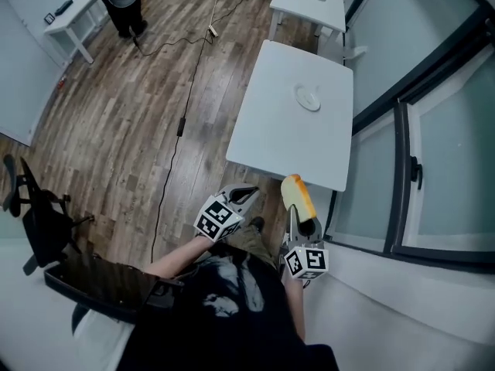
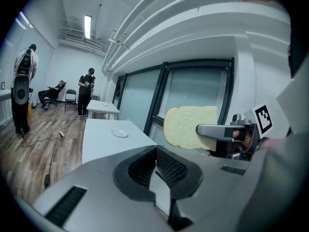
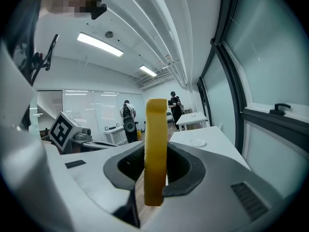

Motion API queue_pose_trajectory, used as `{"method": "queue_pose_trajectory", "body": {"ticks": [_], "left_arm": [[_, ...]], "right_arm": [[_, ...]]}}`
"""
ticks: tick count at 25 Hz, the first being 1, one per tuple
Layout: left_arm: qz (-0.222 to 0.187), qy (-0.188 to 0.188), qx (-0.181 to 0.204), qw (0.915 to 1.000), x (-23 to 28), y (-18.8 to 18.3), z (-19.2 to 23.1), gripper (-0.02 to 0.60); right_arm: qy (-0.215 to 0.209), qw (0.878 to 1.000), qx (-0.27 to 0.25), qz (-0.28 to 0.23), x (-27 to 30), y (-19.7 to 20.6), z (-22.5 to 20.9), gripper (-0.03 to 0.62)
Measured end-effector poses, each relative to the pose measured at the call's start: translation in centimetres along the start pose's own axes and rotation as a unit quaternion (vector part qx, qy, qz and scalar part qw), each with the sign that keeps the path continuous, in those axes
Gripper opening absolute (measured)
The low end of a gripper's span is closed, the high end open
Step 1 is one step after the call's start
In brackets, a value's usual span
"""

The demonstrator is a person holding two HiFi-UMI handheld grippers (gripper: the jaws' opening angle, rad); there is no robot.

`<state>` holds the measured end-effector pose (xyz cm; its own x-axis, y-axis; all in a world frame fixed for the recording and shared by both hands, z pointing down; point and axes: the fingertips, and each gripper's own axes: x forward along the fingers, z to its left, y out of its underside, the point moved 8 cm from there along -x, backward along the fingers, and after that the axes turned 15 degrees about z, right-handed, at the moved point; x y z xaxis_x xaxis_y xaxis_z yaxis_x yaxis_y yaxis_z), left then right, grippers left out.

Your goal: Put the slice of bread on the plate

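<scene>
A person stands at the near end of a white table (image 1: 267, 134), a gripper in each hand; the right gripper (image 1: 300, 226) is clamped on the slice of bread (image 1: 297, 193), pinching its lower part so the slice stands on edge, its flat faces turned to either side; the bread hangs at the table's near edge, not yet over the top; the plate (image 1: 308, 97) lies almost straight ahead of it, well apart, about midway down the tabletop and nearer the window side; the left gripper (image 1: 247, 195), jaws pressed together on nothing, hangs just beside; the reach looks to fall to the right hand, and the slice would need tipping flat.
</scene>
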<state>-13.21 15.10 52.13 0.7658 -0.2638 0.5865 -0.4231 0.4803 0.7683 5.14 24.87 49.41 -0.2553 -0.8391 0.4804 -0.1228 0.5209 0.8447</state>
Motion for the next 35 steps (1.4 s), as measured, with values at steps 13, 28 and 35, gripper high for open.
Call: {"method": "queue_pose_trajectory", "body": {"ticks": [13, 28, 35], "left_arm": [[0.003, -0.021, 0.024, 0.9995, 9.6, -7.5, 0.2, -0.005], [-0.005, 0.053, 0.013, 0.9985, 16.3, -12.3, 13.0, -0.005], [0.029, 0.054, 0.018, 0.9979, 20.2, -14.7, 17.8, -0.005]], "right_arm": [[-0.039, 0.999, 0.006, 0.008, 4.4, -3.9, -11.1, 0.092], [-0.062, 0.996, -0.016, 0.059, 18.1, -9.4, -13.3, 0.092], [0.0, 0.995, -0.018, 0.096, 23.5, -9.8, -16.8, 0.092]]}}
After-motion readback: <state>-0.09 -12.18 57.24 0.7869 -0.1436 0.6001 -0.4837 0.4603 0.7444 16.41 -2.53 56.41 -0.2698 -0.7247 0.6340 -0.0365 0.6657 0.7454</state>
